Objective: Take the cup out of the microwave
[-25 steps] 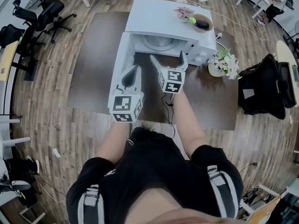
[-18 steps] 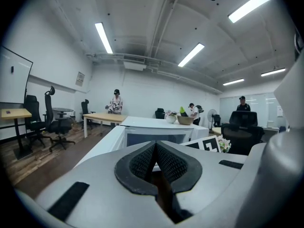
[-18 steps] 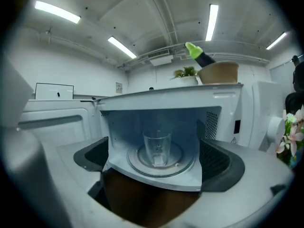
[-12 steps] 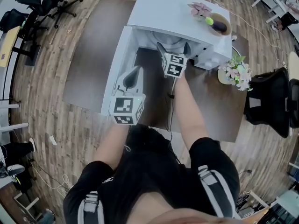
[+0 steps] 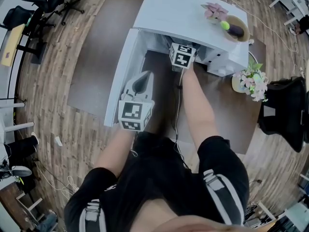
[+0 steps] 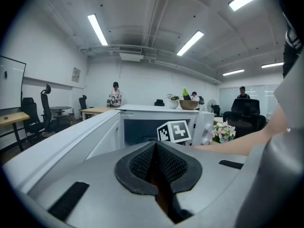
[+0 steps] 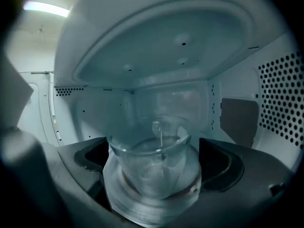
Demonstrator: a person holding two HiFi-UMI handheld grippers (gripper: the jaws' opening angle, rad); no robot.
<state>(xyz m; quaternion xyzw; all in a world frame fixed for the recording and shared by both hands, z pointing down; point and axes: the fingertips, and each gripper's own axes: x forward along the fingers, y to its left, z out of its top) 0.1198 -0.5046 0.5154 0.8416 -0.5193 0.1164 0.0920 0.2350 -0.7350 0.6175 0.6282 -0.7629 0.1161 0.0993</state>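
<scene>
The white microwave (image 5: 188, 11) stands on a dark table with its door (image 5: 120, 66) swung open to the left. A clear glass cup (image 7: 152, 146) sits on the glass turntable (image 7: 152, 201) inside the cavity. My right gripper (image 7: 154, 163) is reaching into the cavity, jaws open, one dark pad (image 7: 92, 158) on each side of the cup. In the head view only its marker cube (image 5: 182, 55) shows at the opening. My left gripper (image 5: 140, 83) hangs shut in front of the door, holding nothing; its jaws are pressed together in the left gripper view.
On top of the microwave stand a bowl of fruit (image 5: 234, 29) and a pink flower (image 5: 215, 11). A pot of flowers (image 5: 251, 83) stands on the table (image 5: 96, 42) to the right. A black chair (image 5: 285, 110) is beyond it. People stand far off in the room.
My right gripper has moved forward from in front of the opening into the cavity, its jaws now around the cup. The left gripper has stayed about where it was.
</scene>
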